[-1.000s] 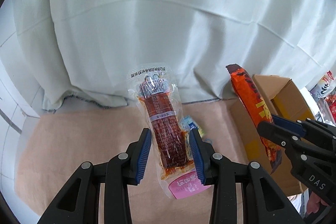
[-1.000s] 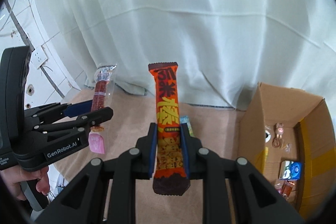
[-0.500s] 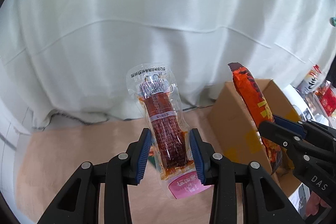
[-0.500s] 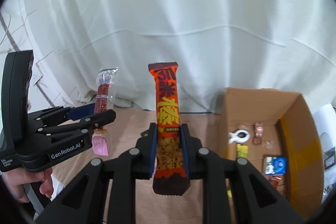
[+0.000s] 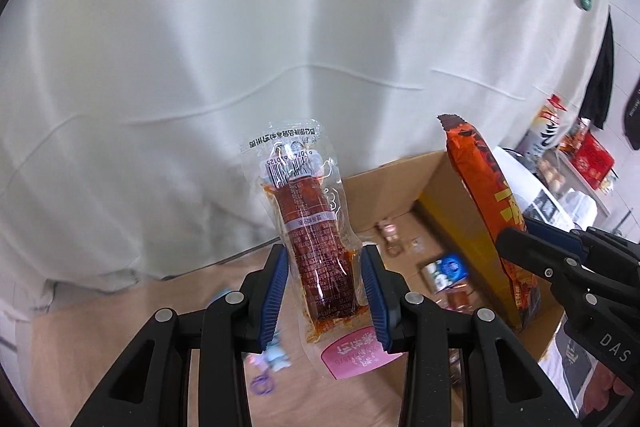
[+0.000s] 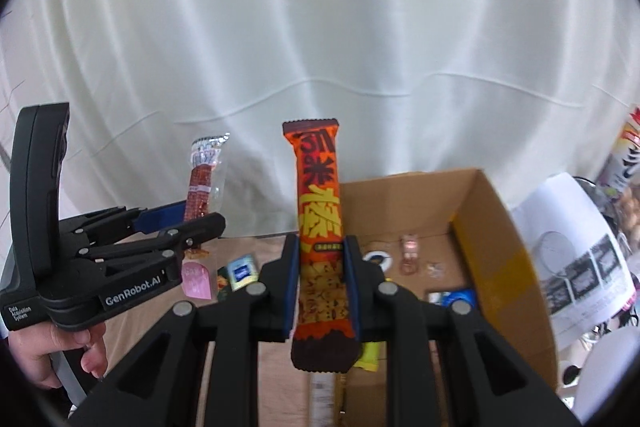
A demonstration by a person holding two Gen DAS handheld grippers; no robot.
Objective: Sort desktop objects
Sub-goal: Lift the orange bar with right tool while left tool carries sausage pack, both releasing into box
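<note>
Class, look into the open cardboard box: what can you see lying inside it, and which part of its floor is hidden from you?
Inside the cardboard box: a white ring-shaped item, a pinkish trinket, a blue packet. The orange snack bar and right gripper cover its near left floor.

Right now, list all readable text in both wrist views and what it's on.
"GenRobot.AI": side of the left gripper.
"Data Acquisition System": small print on that gripper's body, lower left.
"DAS": side of the right gripper.
Orange snack bar: large yellow Chinese characters, not reliably readable.
Clear sausage pack: barcode, digits and pink label too small or mirrored.
Printed sheet: blurred.
</note>
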